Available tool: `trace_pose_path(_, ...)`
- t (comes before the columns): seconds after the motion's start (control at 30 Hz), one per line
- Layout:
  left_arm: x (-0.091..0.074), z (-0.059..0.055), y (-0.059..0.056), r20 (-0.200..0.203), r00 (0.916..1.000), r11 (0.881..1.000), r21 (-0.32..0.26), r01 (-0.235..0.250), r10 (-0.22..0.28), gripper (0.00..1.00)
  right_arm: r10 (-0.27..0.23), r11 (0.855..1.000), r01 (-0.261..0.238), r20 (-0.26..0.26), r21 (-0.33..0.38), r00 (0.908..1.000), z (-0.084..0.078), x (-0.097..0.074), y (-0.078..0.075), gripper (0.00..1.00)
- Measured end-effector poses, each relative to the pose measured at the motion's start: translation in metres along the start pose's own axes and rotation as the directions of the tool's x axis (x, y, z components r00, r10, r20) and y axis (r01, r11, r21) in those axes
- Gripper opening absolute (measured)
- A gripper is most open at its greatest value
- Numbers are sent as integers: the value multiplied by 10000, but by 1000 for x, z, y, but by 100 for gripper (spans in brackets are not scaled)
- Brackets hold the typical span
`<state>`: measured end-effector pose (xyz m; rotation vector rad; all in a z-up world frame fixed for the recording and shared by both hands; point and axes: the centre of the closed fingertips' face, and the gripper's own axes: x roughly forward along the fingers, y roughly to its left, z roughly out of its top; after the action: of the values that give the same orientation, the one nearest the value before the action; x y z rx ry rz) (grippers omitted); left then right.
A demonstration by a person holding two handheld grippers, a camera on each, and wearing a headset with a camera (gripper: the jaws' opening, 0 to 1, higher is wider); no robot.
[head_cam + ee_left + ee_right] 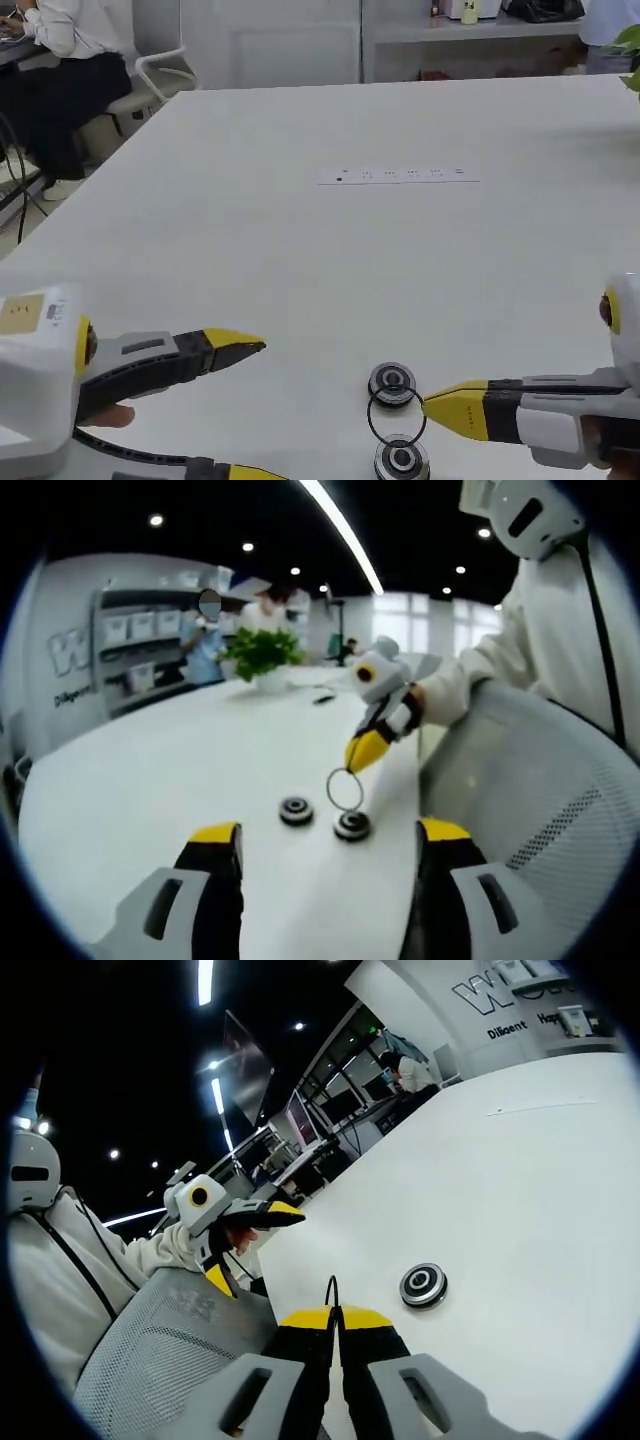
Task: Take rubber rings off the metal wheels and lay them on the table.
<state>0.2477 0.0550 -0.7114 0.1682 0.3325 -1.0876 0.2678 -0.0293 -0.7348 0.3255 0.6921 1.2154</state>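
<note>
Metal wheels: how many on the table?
2. One metal wheel lies beyond the rubber ring held by the right gripper; the other wheel lies nearer, at the bottom edge.

White table (300,250), metal wheel (391,382), second metal wheel (401,459), socket strip (398,176)

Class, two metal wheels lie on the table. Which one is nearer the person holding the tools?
The near wheel, at the head view's bottom edge, below the rubber ring in the right tool; the far wheel lies beyond that ring.
</note>
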Motion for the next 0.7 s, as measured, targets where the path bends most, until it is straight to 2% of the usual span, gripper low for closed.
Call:
trace_pose_path(0.33,-6,-2,0,66,10000,9995,-306,-2,4,87,25,9996,-25,2,-273,10000,12,-2,10,0)
trace_pose_path(0.47,-12,1,1,103,9999,9994,-350,12,-8,89,157,9988,-158,-8,-463,9999,17,0,16,0)
trace_pose_path(0.6,-19,0,0,-116,9999,9999,-144,33,-34,91,-44,9988,39,-92,-486,9999,17,0,15,0)
trace_pose_path(0.7,-23,5,2,75,9999,9997,-215,-117,119,92,-14,9988,9,-114,-497,9999,19,1,17,0)
